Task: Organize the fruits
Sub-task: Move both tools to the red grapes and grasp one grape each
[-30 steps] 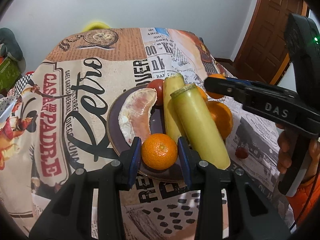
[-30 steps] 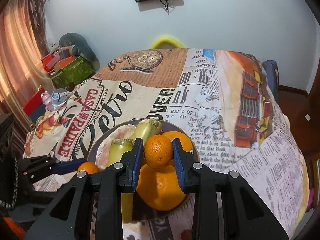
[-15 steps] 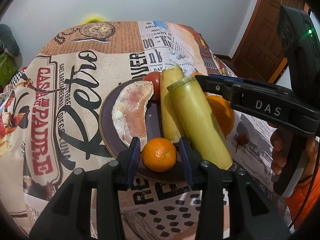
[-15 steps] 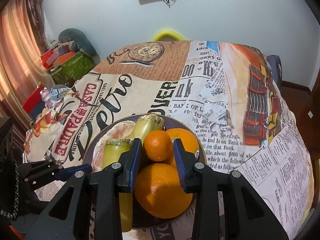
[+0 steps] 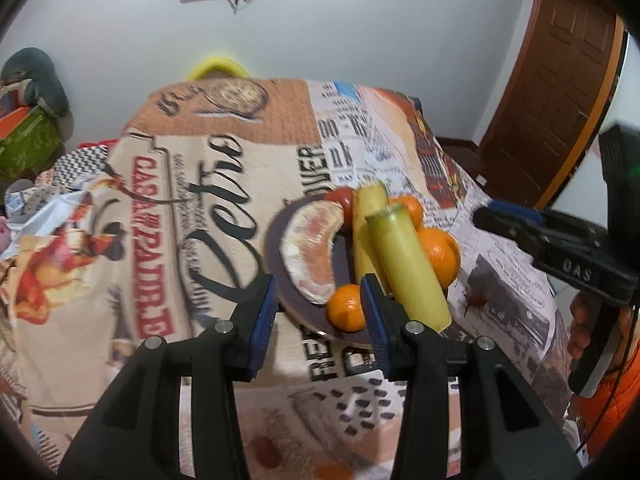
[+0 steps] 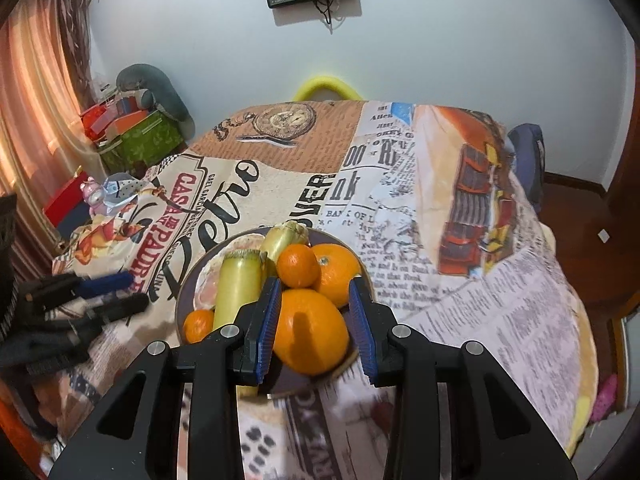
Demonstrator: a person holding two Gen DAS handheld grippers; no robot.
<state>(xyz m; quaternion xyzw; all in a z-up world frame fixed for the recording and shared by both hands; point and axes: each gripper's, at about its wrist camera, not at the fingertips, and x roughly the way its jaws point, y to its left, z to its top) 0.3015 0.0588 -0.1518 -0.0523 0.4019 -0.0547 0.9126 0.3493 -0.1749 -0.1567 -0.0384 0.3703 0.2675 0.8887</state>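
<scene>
You see a matt printed cloth (image 6: 460,280) draped over the bench, a smooth, dark plate (image 6: 360,268) with a slight sheen, oranges (image 6: 310,330) with glossy, dimpled peel, matt black plastic grippers (image 6: 314,320) with ribbed blue pads (image 6: 269,326), and a varnished wooden door (image 5: 560,92).

A: Even indoor light, fairly bright. Warm daylight glows through the curtain (image 6: 36,92) on the left of the right wrist view.

B: Shadows?

A: Soft ones. A finger's dark shadow falls on the big orange (image 6: 310,330). The wall (image 6: 460,60) is evenly lit, no glare.

B: Sharpness?

A: The left wrist view is smeared by motion; the tablecloth (image 5: 168,208) lettering is blurred. Both views bulge, with black corners.
</scene>
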